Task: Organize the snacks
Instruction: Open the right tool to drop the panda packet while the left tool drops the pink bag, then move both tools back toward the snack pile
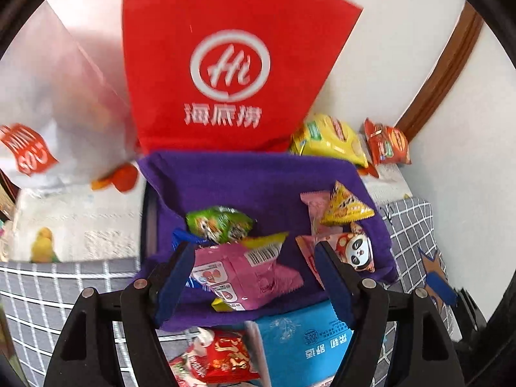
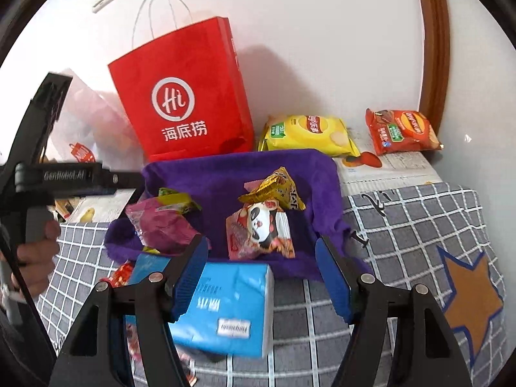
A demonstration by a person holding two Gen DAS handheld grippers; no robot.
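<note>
Between the spread fingers of the left gripper, the pink packet — light, crinkly, slippery; pinch its middle; right gripper likewise agape, empty.

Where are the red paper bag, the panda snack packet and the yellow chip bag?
red paper bag (image 2: 180, 103), right wrist view, white logo on its front.
panda snack packet (image 2: 262, 222), right wrist view, panda face.
yellow chip bag (image 2: 309, 132), right wrist view, middle of its front.

I see a purple cloth, a red paper bag with white logo, a grey white-checked cover, and a light-blue tissue pack.
</note>
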